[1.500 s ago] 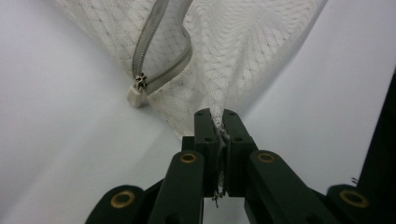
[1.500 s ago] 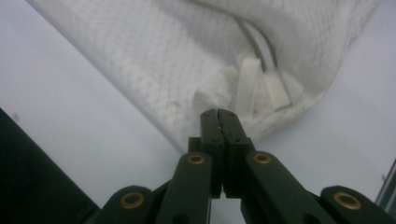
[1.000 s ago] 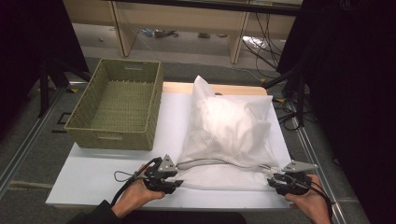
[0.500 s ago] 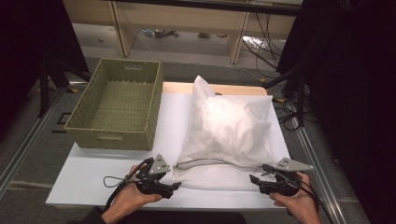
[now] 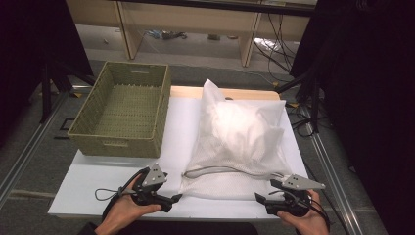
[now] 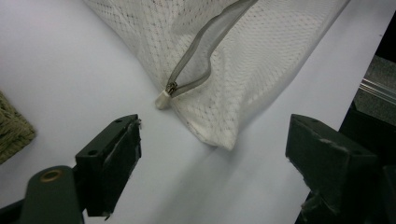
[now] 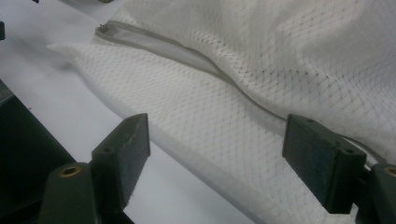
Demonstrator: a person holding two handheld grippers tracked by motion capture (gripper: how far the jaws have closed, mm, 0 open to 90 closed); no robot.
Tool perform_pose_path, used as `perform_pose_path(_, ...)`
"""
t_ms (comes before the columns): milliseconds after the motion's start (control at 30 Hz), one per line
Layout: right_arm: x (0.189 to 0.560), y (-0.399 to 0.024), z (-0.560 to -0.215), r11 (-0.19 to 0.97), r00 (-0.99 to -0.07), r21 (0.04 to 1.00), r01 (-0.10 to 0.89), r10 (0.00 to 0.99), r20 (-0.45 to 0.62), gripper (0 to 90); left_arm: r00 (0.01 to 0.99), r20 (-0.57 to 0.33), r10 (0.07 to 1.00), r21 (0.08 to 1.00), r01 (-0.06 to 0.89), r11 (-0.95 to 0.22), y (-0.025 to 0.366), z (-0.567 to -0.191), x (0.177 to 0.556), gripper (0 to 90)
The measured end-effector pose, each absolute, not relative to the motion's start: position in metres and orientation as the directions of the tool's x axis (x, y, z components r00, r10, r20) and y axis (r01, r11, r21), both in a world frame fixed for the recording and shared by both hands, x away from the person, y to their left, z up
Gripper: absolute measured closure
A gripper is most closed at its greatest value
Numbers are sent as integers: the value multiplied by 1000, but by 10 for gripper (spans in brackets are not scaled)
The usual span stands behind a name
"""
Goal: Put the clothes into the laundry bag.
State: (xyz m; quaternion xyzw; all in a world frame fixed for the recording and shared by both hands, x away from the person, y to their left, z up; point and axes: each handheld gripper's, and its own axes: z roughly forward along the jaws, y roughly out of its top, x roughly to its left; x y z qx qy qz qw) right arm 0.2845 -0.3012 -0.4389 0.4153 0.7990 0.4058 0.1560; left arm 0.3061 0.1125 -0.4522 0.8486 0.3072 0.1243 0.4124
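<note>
- White foam board point(image 5: 98, 181): under my white mesh zip bag point(image 5: 240, 142); woven green basket point(image 5: 122, 110) left of bag.
- My left gripper point(image 5: 169, 199) and right gripper point(image 5: 262, 199): jaws just opened, released, empty, at the bag's near edge.
- Grey floor point(image 5: 39, 142), wooden shelving point(image 5: 195, 19) beyond the bag.

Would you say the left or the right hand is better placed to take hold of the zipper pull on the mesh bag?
Left: its open claw faces the zipper pull close ahead; the right claw sits at the mesh bag's opposite end.

My left tool point(image 5: 176, 198) and right tool point(image 5: 260, 198) are black, each topped with a grey three-cornered plate. Thin black cables loop from both. Their blocky dark jaws carry a brass-coloured pivot ring near the base.
</note>
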Motion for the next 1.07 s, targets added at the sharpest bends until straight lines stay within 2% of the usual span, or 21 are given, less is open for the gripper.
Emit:
perform_pose_path(433,264,-303,-440,316,-605,804,504,794,67,201,772,-19,636,802,392,-451,136,-450,288,183)
perform_pose_path(567,257,-308,-440,287,-580,801,524,809,90,200,760,-25,650,809,397,-434,144,-448,285,183)
perform_pose_path(667,259,-309,-440,302,-591,811,502,804,66,200,752,-23,658,811,399,-428,146,-446,286,183)
perform_pose_path(767,260,-308,-440,282,-591,805,523,800,103,200,746,-46,664,812,415,-411,147,-446,289,183)
perform_pose_path(800,261,-310,-440,302,-593,811,501,803,68,200,745,-43,665,813,414,-411,147,-446,289,183)
perform_pose_path(900,261,-311,-440,302,-591,812,499,804,64,200,738,-61,672,818,423,-390,146,-447,289,183)
perform_pose_path(1067,262,-311,-440,307,-591,811,498,805,58,201,743,-41,668,807,419,-417,147,-446,289,183)
